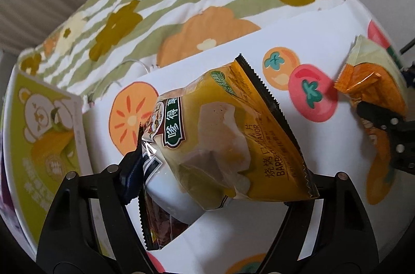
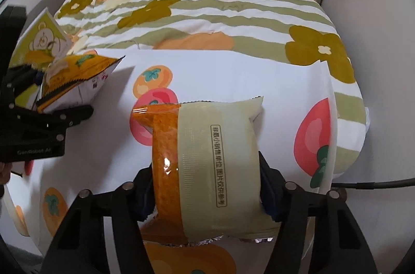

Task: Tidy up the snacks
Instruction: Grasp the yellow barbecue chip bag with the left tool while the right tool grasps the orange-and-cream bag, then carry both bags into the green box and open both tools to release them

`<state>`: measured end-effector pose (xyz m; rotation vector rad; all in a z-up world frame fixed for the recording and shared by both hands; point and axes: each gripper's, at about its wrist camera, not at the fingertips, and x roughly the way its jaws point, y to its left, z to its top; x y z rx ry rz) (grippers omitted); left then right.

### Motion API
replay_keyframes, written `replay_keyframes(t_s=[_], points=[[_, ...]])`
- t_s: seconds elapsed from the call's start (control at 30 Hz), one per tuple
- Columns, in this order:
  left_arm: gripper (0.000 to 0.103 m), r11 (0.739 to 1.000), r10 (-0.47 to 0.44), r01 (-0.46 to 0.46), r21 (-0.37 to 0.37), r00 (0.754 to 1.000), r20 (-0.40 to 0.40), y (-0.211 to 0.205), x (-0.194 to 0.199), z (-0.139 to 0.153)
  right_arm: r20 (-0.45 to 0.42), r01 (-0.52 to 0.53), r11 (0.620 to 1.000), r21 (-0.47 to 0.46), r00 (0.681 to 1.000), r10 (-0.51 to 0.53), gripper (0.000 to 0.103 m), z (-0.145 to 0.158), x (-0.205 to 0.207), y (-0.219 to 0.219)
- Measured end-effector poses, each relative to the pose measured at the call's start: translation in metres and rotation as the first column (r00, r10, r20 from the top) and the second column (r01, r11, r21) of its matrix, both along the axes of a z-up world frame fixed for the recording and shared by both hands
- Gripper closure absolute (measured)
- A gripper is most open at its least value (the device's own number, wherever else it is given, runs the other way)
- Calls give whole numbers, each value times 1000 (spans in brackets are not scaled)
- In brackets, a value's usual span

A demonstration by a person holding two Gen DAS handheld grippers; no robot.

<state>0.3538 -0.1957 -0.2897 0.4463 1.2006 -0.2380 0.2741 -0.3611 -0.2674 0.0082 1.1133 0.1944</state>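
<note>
You have both packs clamped — left gripper (image 1: 215, 157) holds the yellow chip bag (image 1: 228, 134), right gripper (image 2: 205, 183) the orange-and-green packet (image 2: 207, 165); next, lift them together.

left tongs (image 1: 218, 170): angled steeply down, clamped on load | right tongs (image 2: 205, 193): angled steeply down, clamped on load

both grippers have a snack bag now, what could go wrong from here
The left gripper pinches the puffy yellow barbecue chip bag near its crimped end, so it could slip or swing. The right gripper squeezes the pale green and orange snack packet across its middle, which might crush the contents.
</note>
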Motion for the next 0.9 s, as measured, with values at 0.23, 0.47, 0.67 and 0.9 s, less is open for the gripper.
replay_keyframes(t_s=[0.23, 0.47, 0.67, 0.9], points=[[27, 997, 45, -37, -74, 994, 104, 13, -23, 57, 78, 7, 1000, -11, 997, -6, 43, 31, -11, 5], [27, 986, 63, -26, -162, 973, 224, 43, -56, 141, 225, -17, 1000, 4, 974, 15, 43, 99, -33, 34], [27, 977, 140, -79, -199, 937, 319, 104, -86, 205, 310, -89, 995, 46, 948, 70, 43, 158, -48, 86], [27, 961, 246, -177, -211, 897, 368, 196, -107, 236, 359, -185, 978, 97, 923, 139, 43, 197, -55, 162]])
